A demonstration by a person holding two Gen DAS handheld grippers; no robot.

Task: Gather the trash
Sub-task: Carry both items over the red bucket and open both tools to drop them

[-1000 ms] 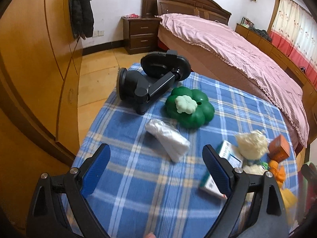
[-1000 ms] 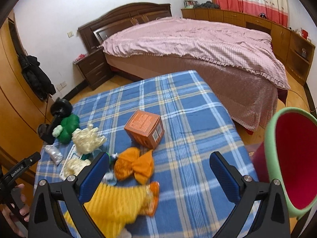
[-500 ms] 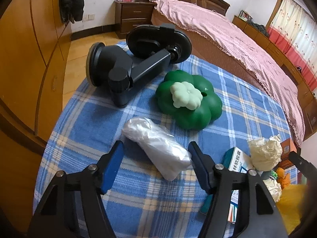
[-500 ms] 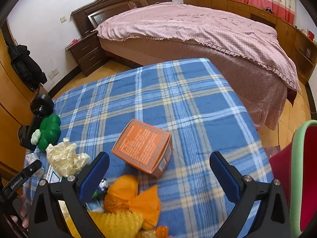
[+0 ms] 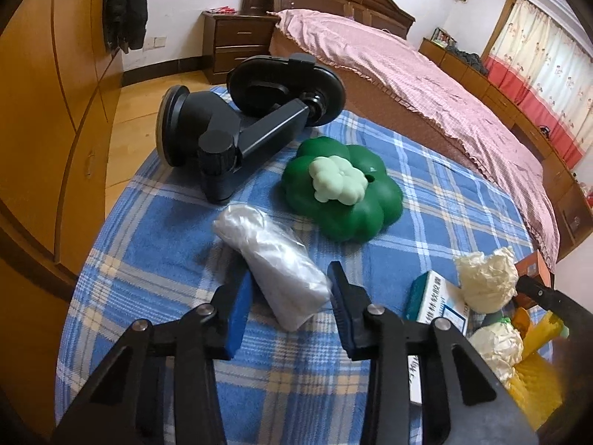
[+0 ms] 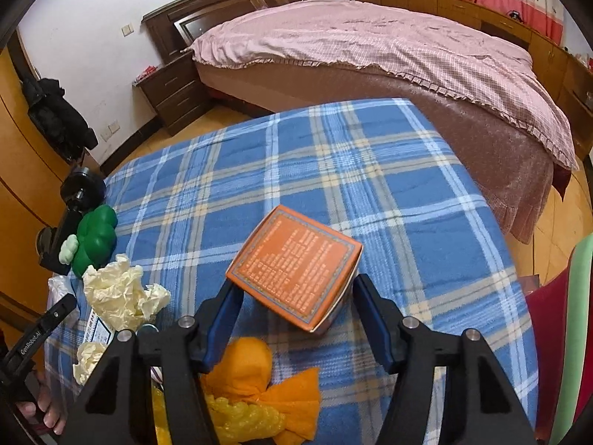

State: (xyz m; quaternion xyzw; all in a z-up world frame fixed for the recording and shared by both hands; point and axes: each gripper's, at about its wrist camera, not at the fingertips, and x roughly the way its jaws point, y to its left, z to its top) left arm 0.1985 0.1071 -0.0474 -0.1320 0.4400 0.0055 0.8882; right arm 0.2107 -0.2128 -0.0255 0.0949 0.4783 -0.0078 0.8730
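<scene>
Clear plastic bag (image 5: pixel 276 265) — rolled into a crumpled, translucent bundle, lying flat and diagonal on the blue plaid worktop (image 5: pixel 155 230), just in front of the green toy.

Orange carton (image 6: pixel 296 263) — square box with printed text and a patterned border on its top face, resting on the plaid cloth with one corner turned toward the camera; edges intact.

Crumpled cream paper wads (image 6: pixel 118 291) — one large, one smaller (image 6: pixel 87 359), lying at the left side of the worktop against a white-and-teal box (image 5: pixel 433 302) that lies flat beside them.
</scene>
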